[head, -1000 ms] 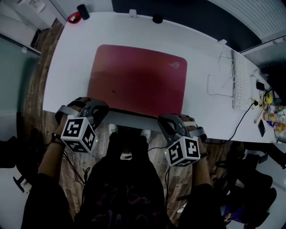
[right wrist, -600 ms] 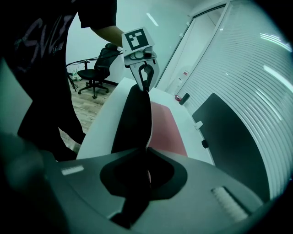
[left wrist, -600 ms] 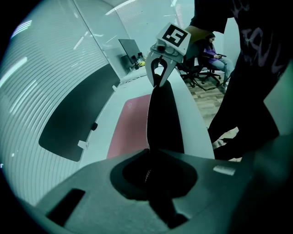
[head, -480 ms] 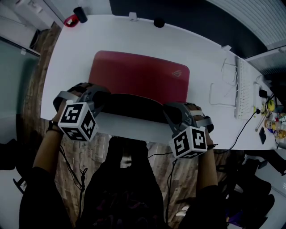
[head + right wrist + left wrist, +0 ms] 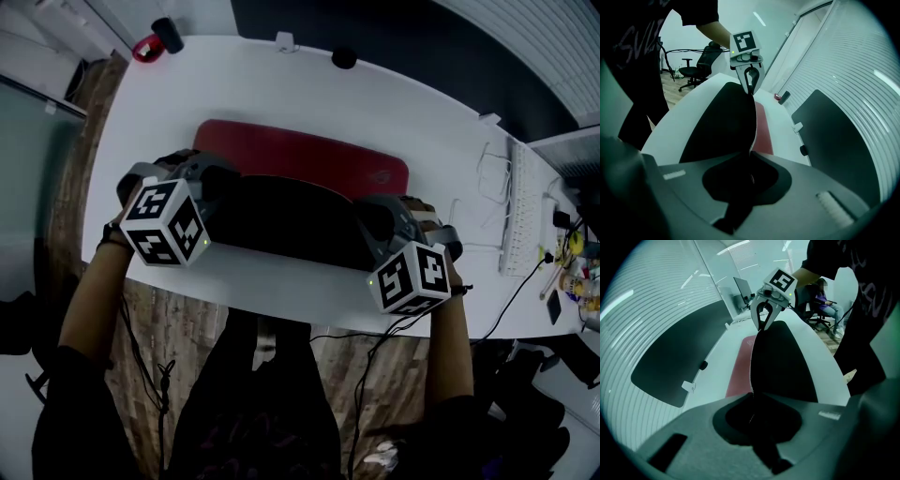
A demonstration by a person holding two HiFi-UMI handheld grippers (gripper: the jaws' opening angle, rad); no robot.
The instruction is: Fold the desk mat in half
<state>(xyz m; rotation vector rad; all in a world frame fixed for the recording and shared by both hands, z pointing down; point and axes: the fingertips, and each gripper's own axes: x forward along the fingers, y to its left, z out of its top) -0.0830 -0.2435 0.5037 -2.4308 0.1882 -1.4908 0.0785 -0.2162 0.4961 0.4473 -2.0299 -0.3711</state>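
The desk mat (image 5: 309,159) lies on the table (image 5: 253,84), left tongs (image 5: 228,183) and right tongs (image 5: 366,217) holding its edge.

Black printed T-shirt (image 5: 253,427); white cubes (image 5: 167,223) bear black squares.

White table (image 5: 281,94) on wood-plank floor (image 5: 80,141) — office chair (image 5: 693,65) nearby, dim light.

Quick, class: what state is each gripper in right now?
Left gripper: closed on the desk mat edge.
Right gripper: closed on the desk mat edge too.
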